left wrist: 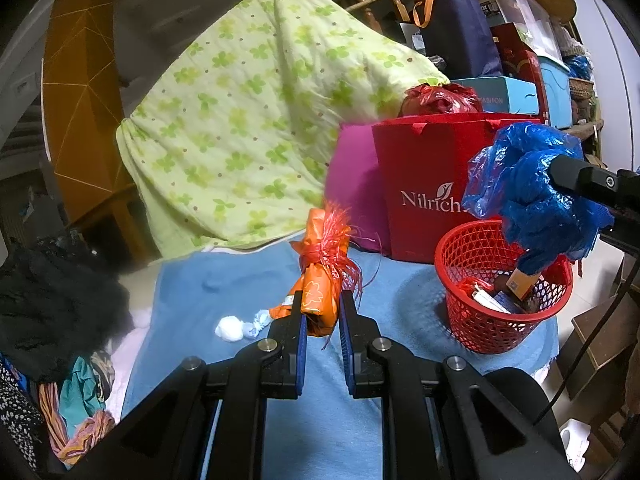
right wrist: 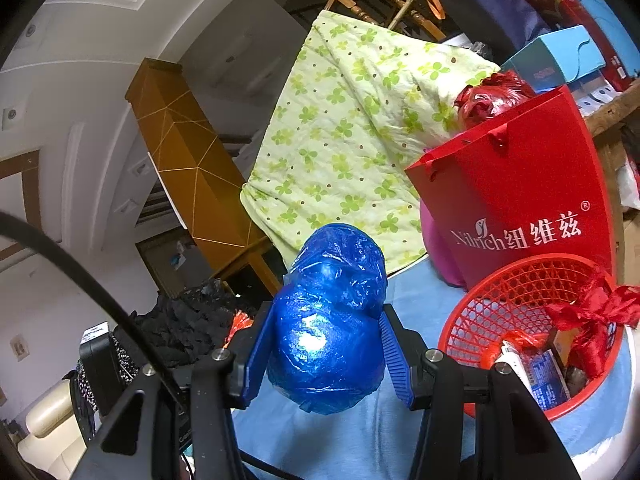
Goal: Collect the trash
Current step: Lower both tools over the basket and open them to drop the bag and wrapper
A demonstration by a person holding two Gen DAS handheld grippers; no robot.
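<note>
The red paper bag (right wrist: 516, 184) reads "Nilrich 纽维兹"; the blue box (left wrist: 496, 98) reads "FASHION".

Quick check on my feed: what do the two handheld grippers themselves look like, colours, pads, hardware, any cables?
Both the left gripper and right gripper have matte black angular linkage frames with silver round pivot bolts, and blue ribbed pads lining the fingers. A black cable curves past the right one.

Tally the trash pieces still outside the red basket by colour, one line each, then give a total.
Blue: 1, the blue plastic bundle clamped in the right gripper.
Orange: 1, the orange wrapped bundle between the left gripper pads.
White: 1, the white wad on the blue cloth.
Total: 3, none yet in the red basket.
</note>
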